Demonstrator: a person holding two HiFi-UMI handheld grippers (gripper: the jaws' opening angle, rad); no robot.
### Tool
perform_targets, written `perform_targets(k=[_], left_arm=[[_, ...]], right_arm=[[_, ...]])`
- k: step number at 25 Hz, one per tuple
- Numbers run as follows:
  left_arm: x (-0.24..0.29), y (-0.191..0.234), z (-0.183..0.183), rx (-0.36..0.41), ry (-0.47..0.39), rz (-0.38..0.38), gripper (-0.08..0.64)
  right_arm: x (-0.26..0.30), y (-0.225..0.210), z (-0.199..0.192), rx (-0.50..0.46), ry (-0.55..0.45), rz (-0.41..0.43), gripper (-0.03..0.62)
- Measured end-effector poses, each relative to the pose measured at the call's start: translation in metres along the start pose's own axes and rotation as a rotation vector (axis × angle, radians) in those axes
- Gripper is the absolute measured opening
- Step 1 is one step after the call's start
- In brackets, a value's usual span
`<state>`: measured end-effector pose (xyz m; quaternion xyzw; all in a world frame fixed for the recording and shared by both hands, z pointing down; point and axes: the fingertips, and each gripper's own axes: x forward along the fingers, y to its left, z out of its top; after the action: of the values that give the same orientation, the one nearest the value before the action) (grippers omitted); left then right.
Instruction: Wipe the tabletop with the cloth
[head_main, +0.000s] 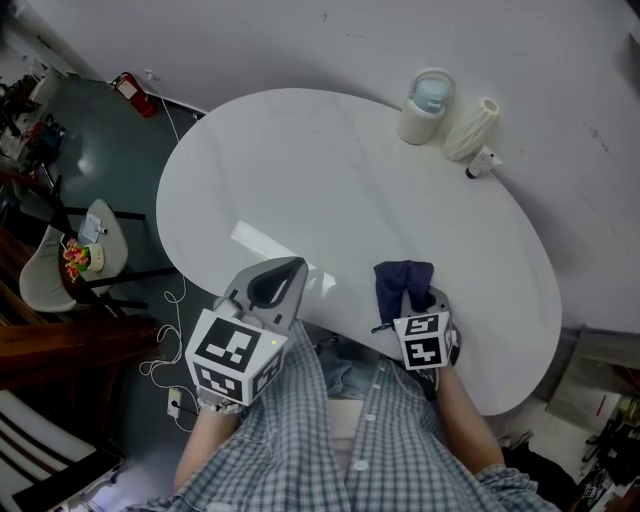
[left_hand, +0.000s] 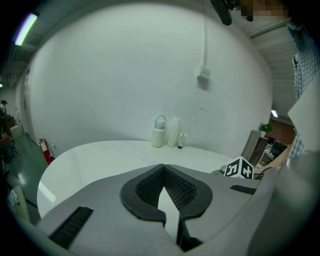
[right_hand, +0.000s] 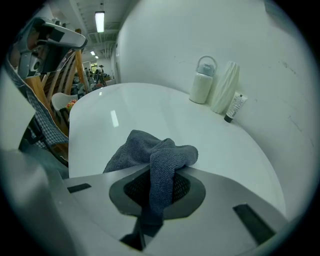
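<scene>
A dark blue cloth (head_main: 402, 287) lies bunched on the white oval tabletop (head_main: 330, 190) near its front edge. My right gripper (head_main: 418, 310) is shut on the cloth (right_hand: 159, 160), which runs down between its jaws and spreads onto the table ahead. My left gripper (head_main: 272, 285) hovers at the table's front left edge, jaws closed together with nothing between them (left_hand: 165, 200). The right gripper's marker cube (left_hand: 239, 169) shows at the right of the left gripper view.
At the table's far side stand a white jug with a blue lid (head_main: 428, 105), a ribbed white vase (head_main: 472, 128) and a small tube (head_main: 480, 165). A chair (head_main: 70, 260) and cables (head_main: 165, 340) lie on the floor to the left. A wall sits behind.
</scene>
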<state>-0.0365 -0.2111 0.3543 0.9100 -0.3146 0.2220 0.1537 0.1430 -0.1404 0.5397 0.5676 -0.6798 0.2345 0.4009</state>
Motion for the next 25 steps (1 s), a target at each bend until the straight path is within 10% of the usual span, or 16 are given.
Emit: perform_targets(k=[25], left_arm=[[-0.018,0.040,-0.009,-0.066,0.006,0.075,0.003]], right_arm=[[0.051,0.142,0.117,-0.471,-0.146,0.234,0.031]])
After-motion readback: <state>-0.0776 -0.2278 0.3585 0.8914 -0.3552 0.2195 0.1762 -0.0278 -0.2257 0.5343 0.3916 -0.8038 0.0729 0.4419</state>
